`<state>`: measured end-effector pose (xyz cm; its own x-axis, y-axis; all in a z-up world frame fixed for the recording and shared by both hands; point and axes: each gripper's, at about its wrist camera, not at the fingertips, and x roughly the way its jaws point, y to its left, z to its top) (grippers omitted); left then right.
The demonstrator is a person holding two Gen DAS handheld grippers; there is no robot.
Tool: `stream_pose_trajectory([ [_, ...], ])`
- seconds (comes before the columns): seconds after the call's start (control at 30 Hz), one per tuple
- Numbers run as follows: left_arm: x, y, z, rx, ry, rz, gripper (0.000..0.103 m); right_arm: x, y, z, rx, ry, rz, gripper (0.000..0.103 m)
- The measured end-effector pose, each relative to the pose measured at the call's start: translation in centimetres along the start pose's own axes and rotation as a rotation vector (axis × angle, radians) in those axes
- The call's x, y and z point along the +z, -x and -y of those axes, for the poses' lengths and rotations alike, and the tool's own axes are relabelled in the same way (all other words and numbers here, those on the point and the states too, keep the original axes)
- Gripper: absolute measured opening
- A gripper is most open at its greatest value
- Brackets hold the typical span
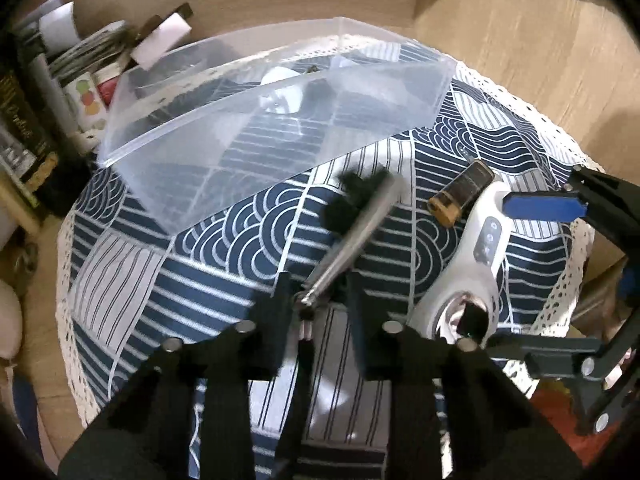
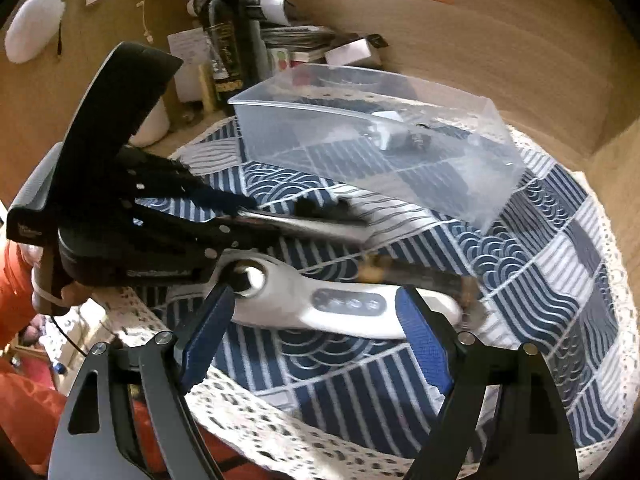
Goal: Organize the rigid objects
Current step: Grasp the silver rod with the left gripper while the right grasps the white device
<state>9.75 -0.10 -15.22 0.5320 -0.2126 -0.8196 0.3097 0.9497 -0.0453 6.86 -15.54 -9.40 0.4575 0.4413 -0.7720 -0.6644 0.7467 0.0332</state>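
Observation:
A silver metal tool with a black tuft lies on the blue patterned cloth; its near end sits between my left gripper's open fingers, and it shows blurred in the right wrist view. A white handheld device with buttons lies to its right, and my right gripper stands open around it. A small brown bottle lies beside the device. A clear plastic bin stands behind, holding a white object.
The round table with its blue patterned cloth has a lace edge. Behind the bin stand a dark bottle, books and papers, and a white box. A wooden wall surrounds the back.

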Motion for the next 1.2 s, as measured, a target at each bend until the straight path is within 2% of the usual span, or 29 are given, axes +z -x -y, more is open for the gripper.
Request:
stream_pose_trajectory([
  [0.07, -0.9, 0.6, -0.3, 0.005, 0.025, 0.008, 0.019, 0.1, -0.3, -0.6, 0.016, 0.003, 0.003, 0.081],
  [0.23, -3.9, 2.5, -1.3, 0.047, 0.107, 0.026, 0.019, 0.3, -1.1, -2.0, 0.051, -0.003, 0.011, 0.081],
  [0.4, -5.6, 3.7, -1.0, 0.084, 0.094, 0.03, 0.019, 0.3, -2.0, -3.4, -0.04, 0.034, 0.051, 0.081],
  [0.5, -5.2, 3.6, -1.0, 0.098, 0.089, 0.029, 0.028, 0.1, -2.6, -3.8, -0.104, 0.056, 0.078, 0.079],
  [0.57, -4.6, 3.2, -0.7, 0.099, 0.08, 0.038, 0.04, 0.0, -2.8, -4.0, -0.147, 0.071, 0.091, 0.073],
  [0.63, -4.1, 2.6, -0.5, 0.103, 0.061, 0.04, 0.042, 0.1, -2.5, -4.0, -0.144, 0.075, 0.1, 0.066],
  [0.7, -3.6, 2.0, -0.3, 0.1, 0.047, 0.037, 0.041, 0.1, -2.2, -4.1, -0.163, 0.089, 0.107, 0.062],
  [0.73, -3.4, 1.6, -0.4, 0.092, 0.052, 0.031, 0.034, 0.1, -2.1, -3.9, -0.163, 0.08, 0.106, 0.062],
  [0.77, -3.2, 1.5, -0.6, 0.09, 0.069, 0.038, 0.022, 0.1, -1.9, -3.7, -0.153, 0.071, 0.108, 0.062],
  [0.87, -3.2, 1.7, -0.4, 0.076, 0.076, 0.048, 0.015, 0.2, -1.2, -3.1, -0.137, 0.034, 0.121, 0.062],
  [1.0, -3.7, 2.6, 0.3, 0.079, 0.074, 0.074, 0.015, 0.3, 0.1, -2.0, -0.131, -0.017, 0.15, 0.062],
  [1.2, -3.3, 5.1, 0.9, 0.09, 0.084, 0.155, 0.015, 0.9, 2.4, -1.5, -0.193, -0.025, 0.223, 0.062],
])
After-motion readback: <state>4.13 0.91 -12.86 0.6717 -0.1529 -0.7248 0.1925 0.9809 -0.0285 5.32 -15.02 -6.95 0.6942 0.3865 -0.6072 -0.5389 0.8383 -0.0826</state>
